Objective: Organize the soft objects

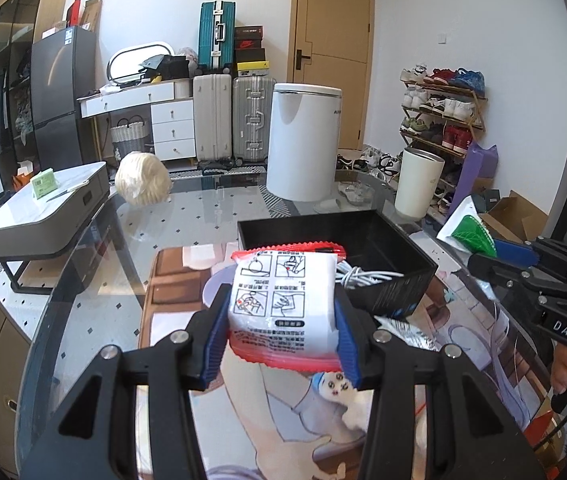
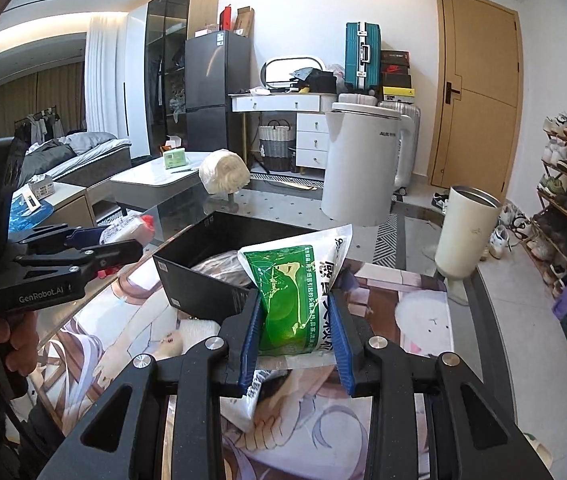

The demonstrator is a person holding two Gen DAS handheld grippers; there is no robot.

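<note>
While the left tool [image 1: 281, 312] clamps a red-edged pack [image 1: 283, 304], the "GenRobot.AI" right tool [image 2: 297, 334] clamps a green pouch [image 2: 291, 292].

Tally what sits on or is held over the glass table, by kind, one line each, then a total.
Soft packets held in grippers: 2, the red-edged packet and the green packet
Black boxes: 1, the open black box
White kettles: 1
Cream tumblers: 1
Cream wigs: 1
Total: 6
</note>
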